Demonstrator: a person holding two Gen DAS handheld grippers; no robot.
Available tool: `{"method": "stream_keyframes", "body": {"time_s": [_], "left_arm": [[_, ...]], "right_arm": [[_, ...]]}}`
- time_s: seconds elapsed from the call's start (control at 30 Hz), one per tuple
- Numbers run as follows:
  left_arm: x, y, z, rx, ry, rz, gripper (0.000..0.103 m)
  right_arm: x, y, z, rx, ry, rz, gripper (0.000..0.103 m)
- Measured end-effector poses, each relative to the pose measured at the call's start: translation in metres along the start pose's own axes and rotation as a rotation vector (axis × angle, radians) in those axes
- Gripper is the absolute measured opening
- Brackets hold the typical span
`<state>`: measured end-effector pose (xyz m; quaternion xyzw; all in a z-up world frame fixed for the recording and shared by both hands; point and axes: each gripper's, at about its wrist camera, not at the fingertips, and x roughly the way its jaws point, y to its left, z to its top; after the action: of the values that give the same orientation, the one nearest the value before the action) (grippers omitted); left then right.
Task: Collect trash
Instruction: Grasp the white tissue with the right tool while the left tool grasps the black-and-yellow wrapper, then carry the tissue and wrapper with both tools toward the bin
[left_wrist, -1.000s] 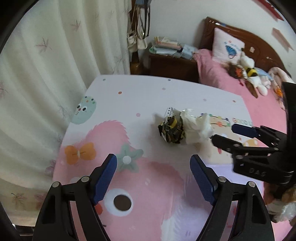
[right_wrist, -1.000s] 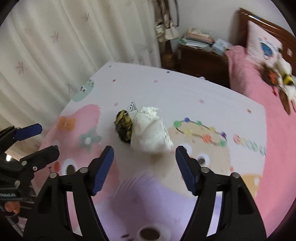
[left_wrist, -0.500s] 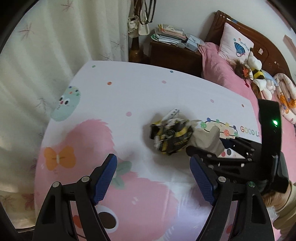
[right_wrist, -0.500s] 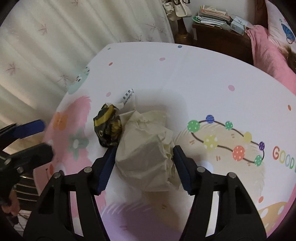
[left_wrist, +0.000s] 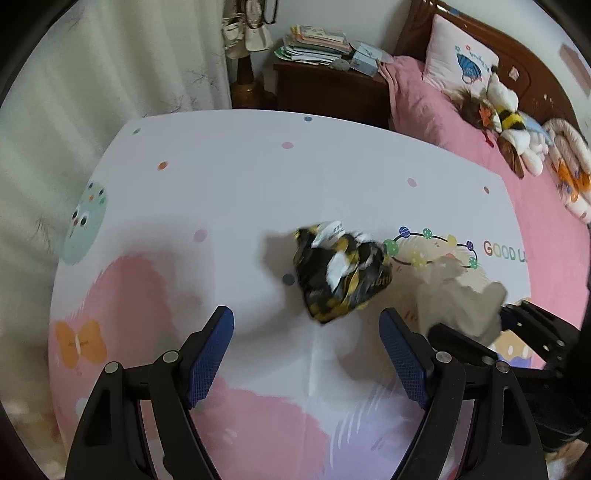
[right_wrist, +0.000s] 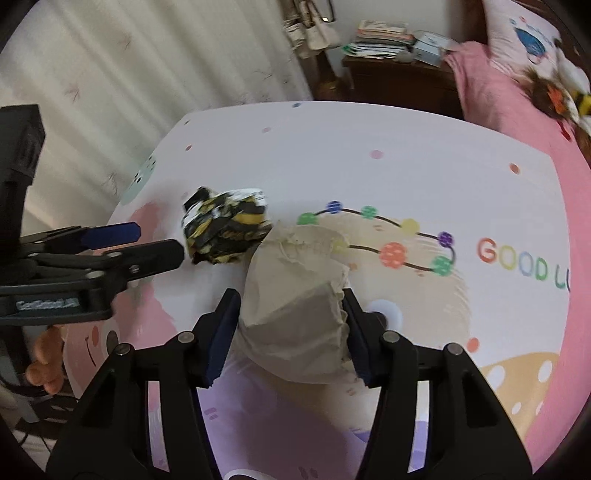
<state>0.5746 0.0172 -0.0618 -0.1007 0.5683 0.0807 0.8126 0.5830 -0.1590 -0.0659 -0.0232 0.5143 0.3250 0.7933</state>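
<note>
A crumpled black-and-yellow wrapper (left_wrist: 341, 271) (right_wrist: 226, 230) lies on the cartoon-print tablecloth (left_wrist: 221, 184) (right_wrist: 406, 166). My left gripper (left_wrist: 306, 354) is open, its blue pads just short of the wrapper on either side. In the right wrist view that gripper (right_wrist: 147, 245) sits left of the wrapper. My right gripper (right_wrist: 290, 332) is shut on a wad of beige tissue paper (right_wrist: 295, 306) and holds it slightly off the cloth, right of the wrapper. From the left wrist view the tissue wad (left_wrist: 458, 295) shows clamped in the right gripper (left_wrist: 476, 325).
Pale curtains (left_wrist: 92, 92) hang along the table's left and far-left edge. A dark wooden nightstand (left_wrist: 328, 85) with stacked papers stands behind the table. A bed with pink bedding (left_wrist: 443, 110) and plush toys (left_wrist: 506, 122) lies at the right.
My right gripper closed on the tissue wad and pulled it right, away from the wrapper. My left gripper moved nearer to the wrapper, still open.
</note>
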Motion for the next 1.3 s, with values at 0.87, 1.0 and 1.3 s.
{"method": "stream_keyframes", "body": {"time_s": [0.87, 1.0, 1.3], "left_arm": [[0.051, -0.049, 0.03, 0.178, 0.051, 0.013, 0.061], [0.029, -0.045, 0.002, 0.15, 0.029, 0.014, 0.061], [-0.061, -0.016, -0.108, 0.138, -0.057, 0.01, 0.061]], "right_arm": [[-0.021, -0.021, -0.019, 0.086, -0.025, -0.011, 0.051], [-0.025, -0.007, -0.027, 0.088, -0.023, -0.008, 0.051], [-0.054, 0.044, -0.083, 0.082, -0.005, 0.019, 0.051]]}}
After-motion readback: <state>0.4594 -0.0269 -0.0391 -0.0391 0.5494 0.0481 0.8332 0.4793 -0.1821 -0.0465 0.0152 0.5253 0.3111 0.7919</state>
